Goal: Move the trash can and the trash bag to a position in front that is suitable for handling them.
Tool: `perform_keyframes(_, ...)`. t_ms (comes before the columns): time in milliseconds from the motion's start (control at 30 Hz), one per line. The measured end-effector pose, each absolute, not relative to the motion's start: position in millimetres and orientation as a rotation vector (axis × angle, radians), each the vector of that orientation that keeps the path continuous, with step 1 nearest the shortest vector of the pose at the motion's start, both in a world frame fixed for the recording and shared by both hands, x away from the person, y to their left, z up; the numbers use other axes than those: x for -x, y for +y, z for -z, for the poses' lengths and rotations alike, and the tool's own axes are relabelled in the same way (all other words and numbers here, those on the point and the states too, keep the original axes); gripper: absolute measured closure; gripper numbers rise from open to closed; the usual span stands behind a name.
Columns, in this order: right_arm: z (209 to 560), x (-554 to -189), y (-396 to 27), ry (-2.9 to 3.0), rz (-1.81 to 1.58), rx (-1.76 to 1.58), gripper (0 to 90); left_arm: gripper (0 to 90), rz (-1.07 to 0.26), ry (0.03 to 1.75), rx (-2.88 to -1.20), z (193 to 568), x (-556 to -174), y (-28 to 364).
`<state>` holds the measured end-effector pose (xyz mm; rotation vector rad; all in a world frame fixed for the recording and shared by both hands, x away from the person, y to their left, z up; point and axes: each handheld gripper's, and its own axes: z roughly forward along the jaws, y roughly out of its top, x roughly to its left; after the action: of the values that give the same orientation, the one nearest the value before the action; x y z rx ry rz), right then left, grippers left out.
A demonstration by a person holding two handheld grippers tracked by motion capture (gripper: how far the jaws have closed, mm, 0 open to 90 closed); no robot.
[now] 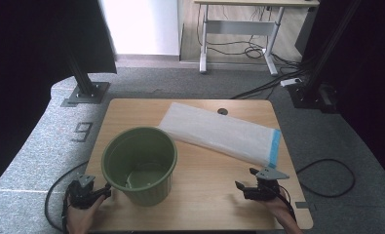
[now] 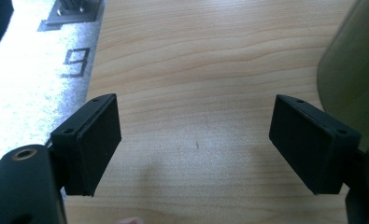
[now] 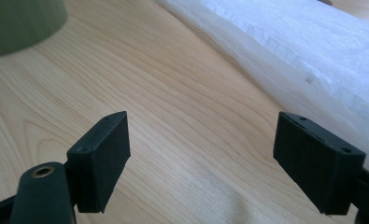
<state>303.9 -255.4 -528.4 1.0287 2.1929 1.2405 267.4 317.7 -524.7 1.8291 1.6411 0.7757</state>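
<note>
Green bin [image 1: 140,165] stands upright on the near left part of the table [image 1: 204,185], open mouth up, and from the high view it looks bare inside, though its floor is dim and I cannot rule out something small lying there. Behind and to its right lies the white plastic bag [image 1: 221,132], flat and still folded, running at a slant from the middle of the table toward the right edge, with a blue strip [image 1: 275,146] along its right end; its near left corner looks to lie just beside the bin's rim, perhaps touching. My reading is that the work is lining the bin with that bag, and that it stands at the very start: the bag is unopened and unlifted, nothing is over the rim. Picking up the bag, opening it and fitting it in the bin are all left. The left tool [image 1: 96,192] sits at the table's near left edge, just beside the bin's wall, its jaws spread wide over bare wood. The right tool [image 1: 248,181] hovers near the bag's blue end, jaws likewise apart and holding nothing.
</note>
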Motion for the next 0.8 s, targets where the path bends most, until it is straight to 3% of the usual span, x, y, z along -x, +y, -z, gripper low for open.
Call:
perform_keyframes(400, 527.6, -310.2, -258.1, 2.202, -1.262, -1.070, 18.7, 10.1, -0.658, 1.457, -1.858, 505.1, -232.2, 323.8)
perform_keyframes(800, 527.9, -329.4, -266.1, 2.177, -1.328, -1.101, 20.8, 9.0, -0.549, 1.198, -1.957, 492.1, -210.6, 298.5)
